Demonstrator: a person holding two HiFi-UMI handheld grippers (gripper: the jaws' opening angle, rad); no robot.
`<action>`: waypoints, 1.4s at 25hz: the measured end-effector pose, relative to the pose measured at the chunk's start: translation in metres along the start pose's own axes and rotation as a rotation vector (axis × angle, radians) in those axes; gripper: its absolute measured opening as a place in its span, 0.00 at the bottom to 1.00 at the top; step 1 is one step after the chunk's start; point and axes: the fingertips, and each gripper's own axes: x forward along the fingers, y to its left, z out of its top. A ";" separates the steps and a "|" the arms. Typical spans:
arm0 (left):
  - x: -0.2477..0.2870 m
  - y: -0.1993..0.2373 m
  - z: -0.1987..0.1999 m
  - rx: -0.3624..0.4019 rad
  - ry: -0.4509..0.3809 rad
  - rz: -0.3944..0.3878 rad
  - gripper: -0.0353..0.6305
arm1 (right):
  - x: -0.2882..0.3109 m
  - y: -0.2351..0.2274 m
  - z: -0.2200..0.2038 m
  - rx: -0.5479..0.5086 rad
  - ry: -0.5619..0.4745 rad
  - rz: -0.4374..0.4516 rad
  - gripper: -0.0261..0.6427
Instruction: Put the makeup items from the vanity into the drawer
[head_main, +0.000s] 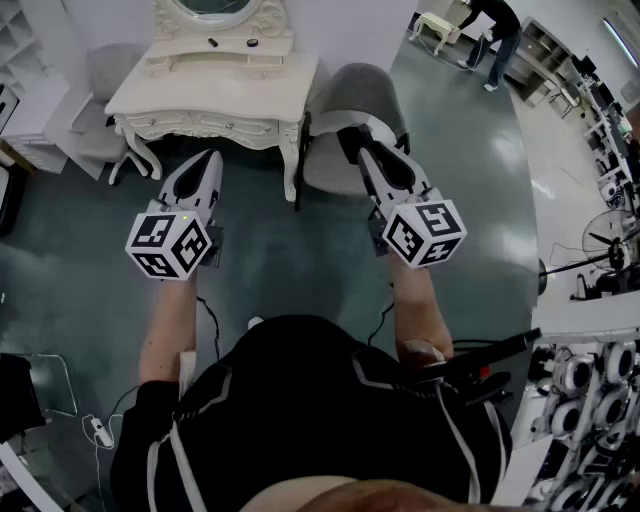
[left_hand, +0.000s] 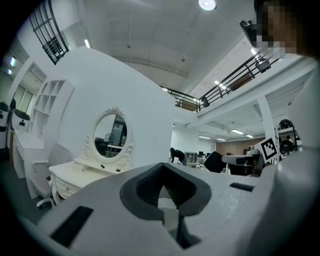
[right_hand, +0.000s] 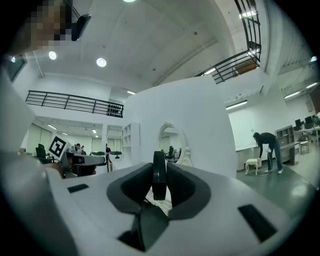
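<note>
Pinching a thin dark disc (right_hand: 159, 167) edge-on is the right hand-held gripper (right_hand: 159, 182).

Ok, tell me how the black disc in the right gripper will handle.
The disc looks rigid: it stands on edge between the pads without bending. Round and thin, it would probably roll if set on edge. Its smooth rim may slip in a loose grip.

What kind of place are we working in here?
Probably a big open lab or office hall with a staged room corner: an ornate white vanity with an oval mirror stands against a free-standing white partition, and a railed mezzanine runs overhead.
</note>
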 end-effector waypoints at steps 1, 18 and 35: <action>-0.001 0.000 0.000 0.001 0.002 0.000 0.06 | 0.000 0.001 0.000 -0.001 -0.002 0.001 0.18; -0.028 0.023 -0.005 0.085 0.012 0.010 0.06 | 0.019 0.043 0.005 0.008 -0.040 0.024 0.18; -0.022 0.104 -0.008 0.060 0.016 -0.052 0.06 | 0.092 0.084 0.000 0.008 -0.036 0.003 0.18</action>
